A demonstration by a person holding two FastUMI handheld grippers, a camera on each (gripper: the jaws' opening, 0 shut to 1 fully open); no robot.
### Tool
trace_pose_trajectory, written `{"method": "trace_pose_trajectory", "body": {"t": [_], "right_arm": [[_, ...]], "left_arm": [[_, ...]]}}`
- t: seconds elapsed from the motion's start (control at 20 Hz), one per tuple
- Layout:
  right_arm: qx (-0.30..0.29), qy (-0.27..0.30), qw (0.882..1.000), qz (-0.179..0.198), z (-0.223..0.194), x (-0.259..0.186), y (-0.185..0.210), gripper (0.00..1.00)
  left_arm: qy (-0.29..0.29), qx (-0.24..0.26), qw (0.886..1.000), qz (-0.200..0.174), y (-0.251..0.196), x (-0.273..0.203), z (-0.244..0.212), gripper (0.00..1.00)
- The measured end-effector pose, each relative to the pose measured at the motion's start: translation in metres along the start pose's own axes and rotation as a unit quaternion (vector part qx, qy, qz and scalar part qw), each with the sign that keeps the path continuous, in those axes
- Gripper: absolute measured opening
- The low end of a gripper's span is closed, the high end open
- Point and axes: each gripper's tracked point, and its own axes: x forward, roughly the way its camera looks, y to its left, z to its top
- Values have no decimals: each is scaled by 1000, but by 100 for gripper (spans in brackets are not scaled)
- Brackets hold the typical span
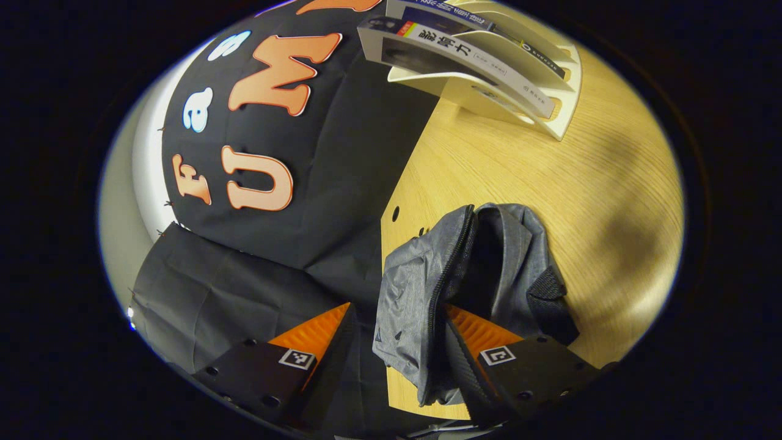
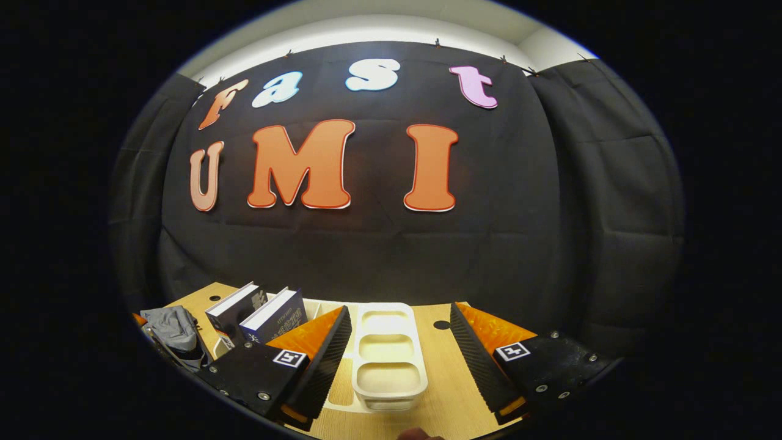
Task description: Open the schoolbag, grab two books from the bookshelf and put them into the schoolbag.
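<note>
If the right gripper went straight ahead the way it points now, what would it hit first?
Probably the white rack: it sits directly between the open fingers of the right gripper on the wooden table. Depth is hard to judge; aimed higher, it would meet the black cloth wall.

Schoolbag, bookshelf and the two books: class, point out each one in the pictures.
schoolbag (image 1: 415, 287), left gripper view, on its grey front panel beside the zip.
bookshelf (image 1: 565, 119), left gripper view, on its white end wall.
books (image 2: 275, 318), right gripper view, on the nearer book's cover.
</note>
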Motion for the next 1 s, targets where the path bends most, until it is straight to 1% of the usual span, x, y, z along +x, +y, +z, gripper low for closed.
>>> {"method": "trace_pose_trajectory", "body": {"t": [0.05, 0.1, 0.15, 0.2, 0.25, 0.3, 0.35, 0.4, 0.45, 0.5, 0.65, 0.7, 0.8, 1.0], "right_arm": [[1, 0, 1000, -4, -1, 0, -3, 97], [-1, 2, 1000, -10, -2, 0, -7, 97], [-3, 4, 1000, -15, -4, 0, -10, 97], [-3, 5, 1000, -19, -4, 1, -12, 96], [-3, 6, 1000, -23, -3, 1, -14, 97], [-3, 6, 1000, -27, -1, 1, -14, 97], [-4, 4, 1000, -31, 1, 1, -13, 97], [-5, 2, 999, -33, 4, 0, -9, 96], [-8, -2, 999, -36, 8, -2, -6, 97], [-12, -3, 999, -39, 9, -3, -2, 97], [-20, -5, 999, -47, 16, -8, 18, 97], [-22, -7, 998, -51, 18, -10, 25, 97], [-31, -13, 998, -54, 27, -15, 44, 97], [-49, -14, 997, -50, 42, -20, 85, 96]], "left_arm": [[2, 1, 1000, -8, -2, 5, 0, 80], [-1, -1, 1000, -13, -1, 9, 1, 60], [-6, -3, 1000, -13, 1, 11, 3, 67], [-8, -5, 1000, -13, 6, 13, 5, 39], [-10, -10, 1000, -13, 10, 16, 6, 23], [-13, -14, 1000, -13, 13, 17, 5, 24], [-16, -19, 1000, -14, 17, 20, 7, 21], [-18, -24, 999, -19, 20, 20, 7, 15], [-24, -31, 999, -18, 24, 21, 8, 15], [-29, -39, 999, -26, 28, 21, 8, 11], [-37, -73, 994, -66, 32, 26, 6, 7], [-39, -84, 993, -79, 36, 26, 6, 7], [-47, -112, 984, -128, 38, 28, 8, 6], [-59, -148, 970, -183, 58, 32, 4, 5]]}}
